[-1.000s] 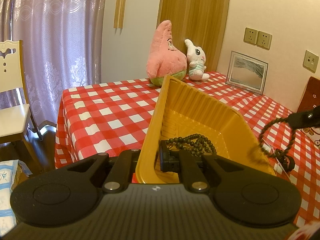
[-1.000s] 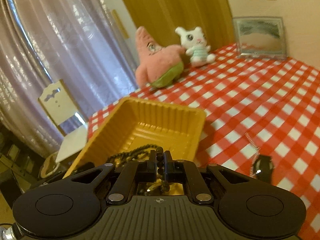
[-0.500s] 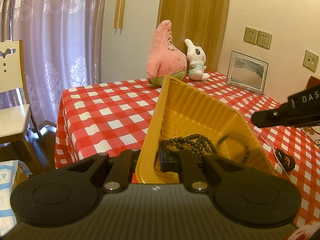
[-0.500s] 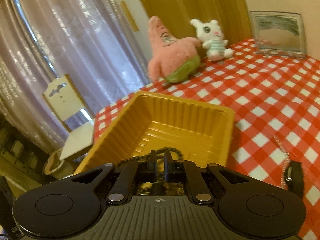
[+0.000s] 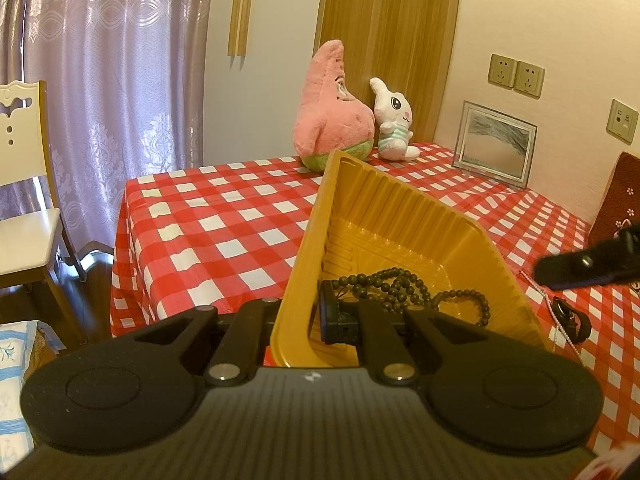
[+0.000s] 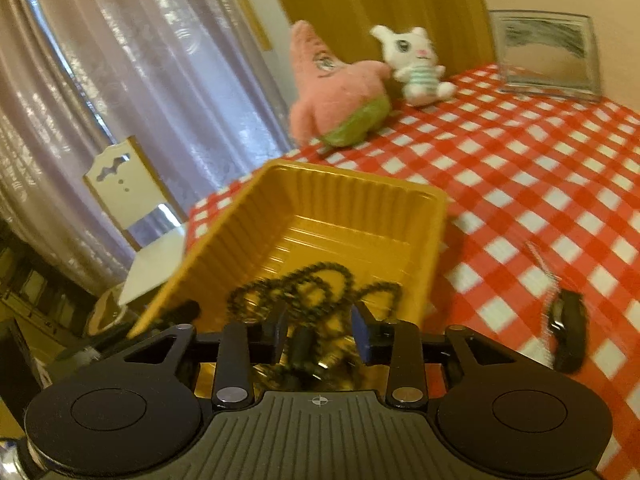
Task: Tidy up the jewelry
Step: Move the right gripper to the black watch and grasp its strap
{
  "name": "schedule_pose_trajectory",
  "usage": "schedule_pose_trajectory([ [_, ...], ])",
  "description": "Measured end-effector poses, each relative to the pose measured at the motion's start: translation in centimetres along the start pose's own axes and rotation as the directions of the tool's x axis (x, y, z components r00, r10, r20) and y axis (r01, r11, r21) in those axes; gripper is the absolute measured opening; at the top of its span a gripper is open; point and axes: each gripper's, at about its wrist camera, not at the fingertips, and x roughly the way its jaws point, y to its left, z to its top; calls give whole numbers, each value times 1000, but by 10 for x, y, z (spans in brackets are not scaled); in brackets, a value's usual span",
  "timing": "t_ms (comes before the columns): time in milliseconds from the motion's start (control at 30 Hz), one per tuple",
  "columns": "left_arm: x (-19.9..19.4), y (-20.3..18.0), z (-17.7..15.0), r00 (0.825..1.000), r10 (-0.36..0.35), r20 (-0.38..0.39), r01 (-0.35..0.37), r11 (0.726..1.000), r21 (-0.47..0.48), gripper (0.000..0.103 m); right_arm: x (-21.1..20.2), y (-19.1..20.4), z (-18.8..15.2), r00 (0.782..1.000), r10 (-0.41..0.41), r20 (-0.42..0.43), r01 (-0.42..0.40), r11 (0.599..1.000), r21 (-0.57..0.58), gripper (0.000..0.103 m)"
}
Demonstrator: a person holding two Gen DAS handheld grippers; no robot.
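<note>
The left gripper point(image 5: 310, 320) points gently downward, clamped on the near wall of the yellow tray point(image 5: 400, 208), which sits tilted on the checked tablecloth point(image 5: 208, 232). The right gripper point(image 6: 320, 328) angles down over the tray's near end; its jaws have just been opening, and the dark bead necklace point(image 6: 304, 288) lies coiled in the tray, seemingly free of them though blur hides detail. A black bracelet point(image 6: 568, 332) rests on the cloth beside the tray.

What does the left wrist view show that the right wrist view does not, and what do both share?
Only the left wrist view: the left gripper clamped on the yellow tray's near wall, and the wall sockets.
Only the right wrist view: the right gripper, its jaws just opened, above the bead strand.
Both: tray, beads, two plush toys, the black watch.
</note>
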Motion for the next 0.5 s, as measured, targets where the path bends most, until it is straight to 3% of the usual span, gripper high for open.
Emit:
schedule_pose_trajectory([
  [267,0,0,0,1000,1,-1,-1,1000,1,7,-27,-45,-20,988,-155,3,154,986,63,39],
  [500,0,0,0,1000,1,-1,-1,1000,0,7,-31,-90,-29,944,-328,-25,329,940,87,40],
])
